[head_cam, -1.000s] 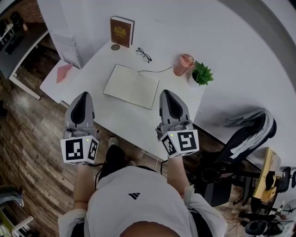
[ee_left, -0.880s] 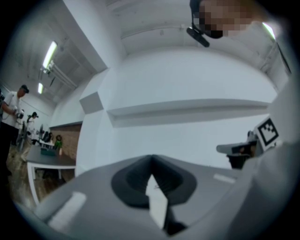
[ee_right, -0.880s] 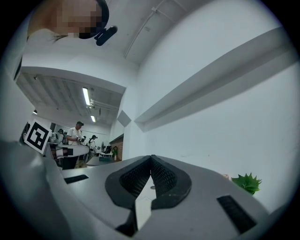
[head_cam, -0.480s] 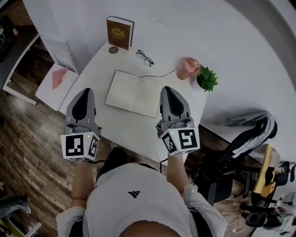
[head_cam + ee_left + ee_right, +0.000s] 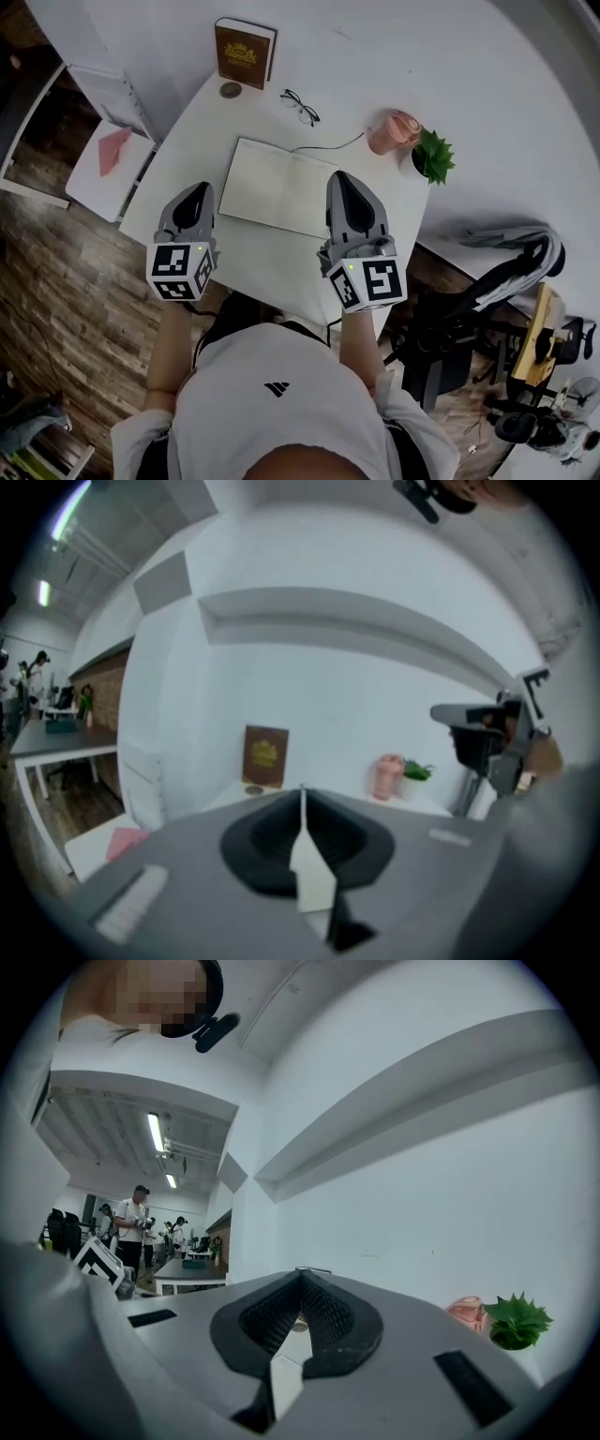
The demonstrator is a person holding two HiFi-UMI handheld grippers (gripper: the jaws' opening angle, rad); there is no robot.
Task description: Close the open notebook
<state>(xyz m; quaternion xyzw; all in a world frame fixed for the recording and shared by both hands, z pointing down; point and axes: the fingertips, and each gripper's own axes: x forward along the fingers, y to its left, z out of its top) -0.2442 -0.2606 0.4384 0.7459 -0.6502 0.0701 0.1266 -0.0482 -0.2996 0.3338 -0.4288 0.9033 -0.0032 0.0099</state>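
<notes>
Open notebook [image 5: 277, 186]: lies flat, pages blank, mid-counter [image 5: 272, 255]. Left gripper [image 5: 199, 191]: jaws together, nothing held, just beside the notebook's near-left corner. Right gripper [image 5: 339, 178]: jaws together, nothing held, at the notebook's right edge; contact cannot be told. Behind the notebook: brown hardcover book [image 5: 245, 53] upright against the wall, a small round disc [image 5: 231, 90] before it, spectacles [image 5: 300, 106], a thin cable [image 5: 328, 145], a pink cup [image 5: 394, 131], and a small potted plant [image 5: 433, 157] just beside the cup.
</notes>
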